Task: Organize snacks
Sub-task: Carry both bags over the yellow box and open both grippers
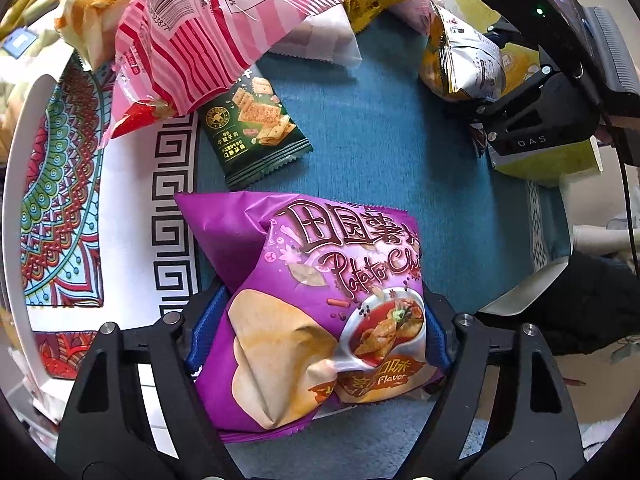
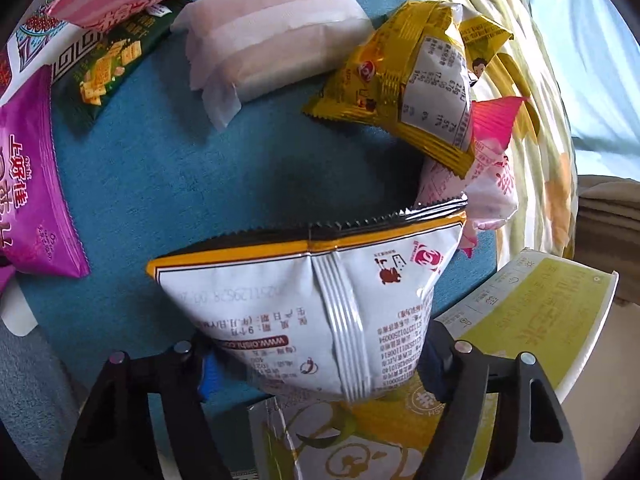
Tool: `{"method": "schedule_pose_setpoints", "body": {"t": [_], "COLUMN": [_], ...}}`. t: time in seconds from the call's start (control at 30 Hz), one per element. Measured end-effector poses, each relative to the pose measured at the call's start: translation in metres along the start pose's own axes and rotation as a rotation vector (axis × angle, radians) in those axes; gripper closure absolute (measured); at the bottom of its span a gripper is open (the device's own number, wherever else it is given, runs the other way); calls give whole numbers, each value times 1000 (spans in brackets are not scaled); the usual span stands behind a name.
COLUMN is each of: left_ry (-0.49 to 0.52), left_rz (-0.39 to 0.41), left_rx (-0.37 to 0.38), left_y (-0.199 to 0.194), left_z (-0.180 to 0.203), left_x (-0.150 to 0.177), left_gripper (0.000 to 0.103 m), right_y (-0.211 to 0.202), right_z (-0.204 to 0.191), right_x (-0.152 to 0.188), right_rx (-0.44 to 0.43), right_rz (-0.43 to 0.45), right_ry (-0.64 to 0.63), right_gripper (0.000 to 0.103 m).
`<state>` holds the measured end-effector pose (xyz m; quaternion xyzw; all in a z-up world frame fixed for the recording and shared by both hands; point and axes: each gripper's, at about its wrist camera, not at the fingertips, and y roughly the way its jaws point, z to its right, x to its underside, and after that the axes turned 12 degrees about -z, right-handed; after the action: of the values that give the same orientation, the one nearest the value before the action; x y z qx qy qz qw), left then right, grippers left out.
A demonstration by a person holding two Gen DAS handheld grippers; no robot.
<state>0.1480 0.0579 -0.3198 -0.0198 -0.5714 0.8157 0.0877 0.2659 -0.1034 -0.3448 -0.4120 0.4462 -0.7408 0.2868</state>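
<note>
A purple potato chip bag (image 1: 320,280) lies on the teal cloth (image 1: 380,140) between the fingers of my left gripper (image 1: 320,328). The blue pads press into its sides and crease it. The same bag's far end (image 2: 36,200) shows at the left edge of the right wrist view. My right gripper (image 2: 320,360) is shut on a white snack bag with a yellow and black top seam (image 2: 320,300), back side up. In the left wrist view this bag (image 1: 460,60) hangs from the right gripper (image 1: 480,108) at the upper right.
A dark green cracker packet (image 1: 256,128), a pink striped bag (image 1: 200,40), a pale pink packet (image 2: 272,40), a yellow bag (image 2: 412,80) and a small pink-white packet (image 2: 488,184) lie on the cloth. A patterned box (image 1: 60,200) stands at the left, a yellow-green box (image 2: 520,320) at the right.
</note>
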Motion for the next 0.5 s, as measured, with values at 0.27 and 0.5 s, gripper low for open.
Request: {"method": "schedule_pose_setpoints", "body": {"t": [0.27,0.5], "left_ry": [7,20], "left_rz": [25,65], "left_rx": [-22,-43], "left_y": [-14,-37], "left_z": [12,31], "left_x": [5,18], "left_gripper": [26,26], "right_y": [-16,-45], "right_z": [-30,-49], "right_x": [15,29], "right_rx": [-49,-99], "right_rz": [59,138], "right_ry": [4,47], "right_gripper": [38,40]}}
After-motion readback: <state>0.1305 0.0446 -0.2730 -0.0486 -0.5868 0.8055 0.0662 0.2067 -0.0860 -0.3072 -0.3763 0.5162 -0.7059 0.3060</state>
